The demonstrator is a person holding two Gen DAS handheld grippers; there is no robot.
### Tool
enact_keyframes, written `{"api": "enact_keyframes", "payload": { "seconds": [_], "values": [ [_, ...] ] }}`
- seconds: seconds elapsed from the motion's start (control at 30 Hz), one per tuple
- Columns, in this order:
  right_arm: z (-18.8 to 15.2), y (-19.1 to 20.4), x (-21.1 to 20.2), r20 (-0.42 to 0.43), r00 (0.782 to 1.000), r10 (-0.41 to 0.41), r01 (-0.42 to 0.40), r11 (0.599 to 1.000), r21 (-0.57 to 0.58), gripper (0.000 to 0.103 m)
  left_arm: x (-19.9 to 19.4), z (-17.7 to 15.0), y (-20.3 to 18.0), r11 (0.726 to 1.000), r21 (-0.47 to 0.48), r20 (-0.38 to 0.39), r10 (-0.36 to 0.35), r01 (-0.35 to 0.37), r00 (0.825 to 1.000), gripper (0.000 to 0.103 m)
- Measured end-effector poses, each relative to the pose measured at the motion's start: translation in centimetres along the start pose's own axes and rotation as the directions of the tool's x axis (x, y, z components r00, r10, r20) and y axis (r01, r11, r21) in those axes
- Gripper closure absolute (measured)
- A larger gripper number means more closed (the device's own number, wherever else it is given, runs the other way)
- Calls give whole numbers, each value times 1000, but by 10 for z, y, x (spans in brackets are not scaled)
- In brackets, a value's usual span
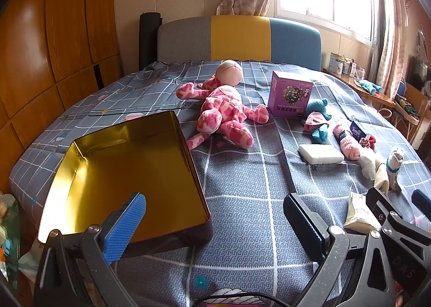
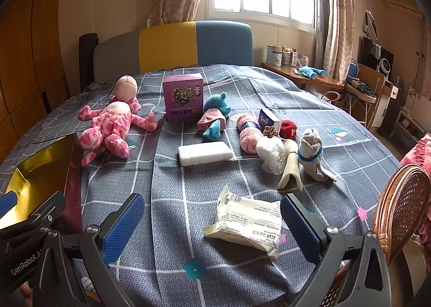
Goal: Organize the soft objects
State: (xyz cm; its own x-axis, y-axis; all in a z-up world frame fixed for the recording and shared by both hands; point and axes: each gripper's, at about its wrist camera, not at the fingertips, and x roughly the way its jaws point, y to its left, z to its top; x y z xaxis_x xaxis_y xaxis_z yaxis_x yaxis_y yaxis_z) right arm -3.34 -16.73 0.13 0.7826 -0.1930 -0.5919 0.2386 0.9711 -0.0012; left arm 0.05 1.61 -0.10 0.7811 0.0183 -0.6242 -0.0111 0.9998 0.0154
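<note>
An open gold-lined tin box [image 1: 129, 172] lies on the bed at the left; it also shows in the right wrist view [image 2: 40, 169]. A pink spotted plush [image 1: 223, 110] [image 2: 113, 129] lies beyond it. A teal plush [image 2: 215, 115], pink fuzzy socks [image 2: 249, 131], a white bundle [image 2: 272, 153], a cream sock [image 2: 289, 169] and a grey sock toy [image 2: 312, 153] lie to the right. My left gripper [image 1: 215, 226] is open and empty beside the tin. My right gripper [image 2: 212, 226] is open over a cream packet [image 2: 247, 220], apart from it.
A purple carton [image 2: 183, 96] stands mid-bed, with a white block [image 2: 204, 153] and a small blue box [image 2: 268, 118] near it. A wicker chair back [image 2: 404, 207] stands at the right. A desk [image 2: 309, 78] is behind, and a wooden wardrobe [image 1: 54, 37] to the left.
</note>
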Motion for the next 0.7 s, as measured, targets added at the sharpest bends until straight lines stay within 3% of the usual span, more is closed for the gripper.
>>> {"api": "enact_keyframes", "payload": {
  "seconds": [0.5, 0.6, 0.7],
  "values": [
    [1, -6, 2, -1, 1000, -8, 8, 1000, 3, 0, 3, 0, -6, 1000, 9, -12, -22, 22, 1000, 0],
    [5, -12, 2, 2, 1000, -16, 16, 1000, 7, 0, 3, 3, -8, 995, 15, -8, -95, 96, 995, 0],
    [12, -26, -2, 15, 999, -35, 35, 999, 14, 0, 6, 10, -15, 977, 57, -24, -204, 205, 979, 0]
  ]
}}
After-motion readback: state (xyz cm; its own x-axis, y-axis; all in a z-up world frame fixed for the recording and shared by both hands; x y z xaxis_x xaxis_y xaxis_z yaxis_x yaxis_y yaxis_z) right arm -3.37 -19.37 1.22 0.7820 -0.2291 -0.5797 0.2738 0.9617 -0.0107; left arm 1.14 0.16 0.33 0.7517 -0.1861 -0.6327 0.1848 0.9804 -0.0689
